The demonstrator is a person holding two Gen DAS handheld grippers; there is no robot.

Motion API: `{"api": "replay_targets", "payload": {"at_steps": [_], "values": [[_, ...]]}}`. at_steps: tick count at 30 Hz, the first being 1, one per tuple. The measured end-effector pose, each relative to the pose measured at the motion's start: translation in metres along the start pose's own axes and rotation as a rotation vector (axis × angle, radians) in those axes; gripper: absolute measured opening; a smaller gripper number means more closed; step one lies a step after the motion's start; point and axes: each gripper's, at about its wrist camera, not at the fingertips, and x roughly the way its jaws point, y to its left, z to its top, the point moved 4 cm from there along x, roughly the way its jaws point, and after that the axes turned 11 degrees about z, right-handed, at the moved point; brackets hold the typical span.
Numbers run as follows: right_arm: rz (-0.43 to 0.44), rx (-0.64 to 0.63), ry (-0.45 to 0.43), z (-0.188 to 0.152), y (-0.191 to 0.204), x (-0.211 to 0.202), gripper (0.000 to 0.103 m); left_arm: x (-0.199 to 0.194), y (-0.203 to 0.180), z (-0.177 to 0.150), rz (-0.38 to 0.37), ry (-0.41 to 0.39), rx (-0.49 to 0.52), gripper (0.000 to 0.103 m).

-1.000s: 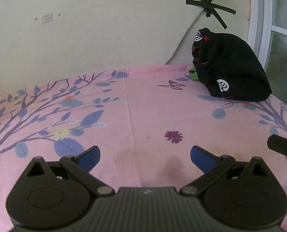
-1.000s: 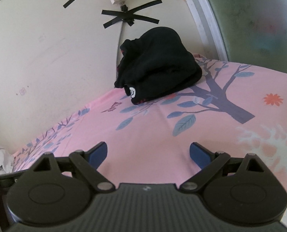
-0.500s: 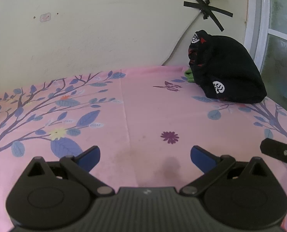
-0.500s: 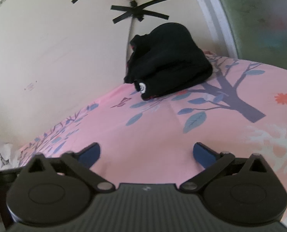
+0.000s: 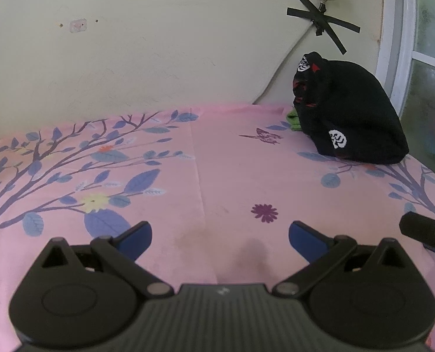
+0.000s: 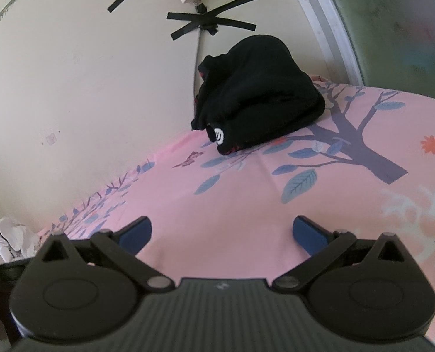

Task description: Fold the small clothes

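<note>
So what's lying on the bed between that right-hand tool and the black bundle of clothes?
Nothing but bedsheet. In the right wrist view, the stretch from the open right gripper to the black clothes pile shows only printed leaves and branches.

Left gripper (image 5: 219, 237) and right gripper (image 6: 222, 234) both hold blue fingers (image 5: 134, 239) spread wide, empty.
</note>
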Motion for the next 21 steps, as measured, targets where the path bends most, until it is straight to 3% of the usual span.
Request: {"api": "replay_targets", "payload": {"at_steps": [13,21], "values": [[-0.036,-0.077,-0.023,-0.003,0.01,-0.007,0.097,-0.006,-0.002,0.0,0.011,-0.048,0.01,0.103],[-0.033,-0.093,-0.017,-0.003,0.012,-0.007,0.096,-0.004,0.0,0.0,0.012,-0.036,-0.001,0.103]]}}
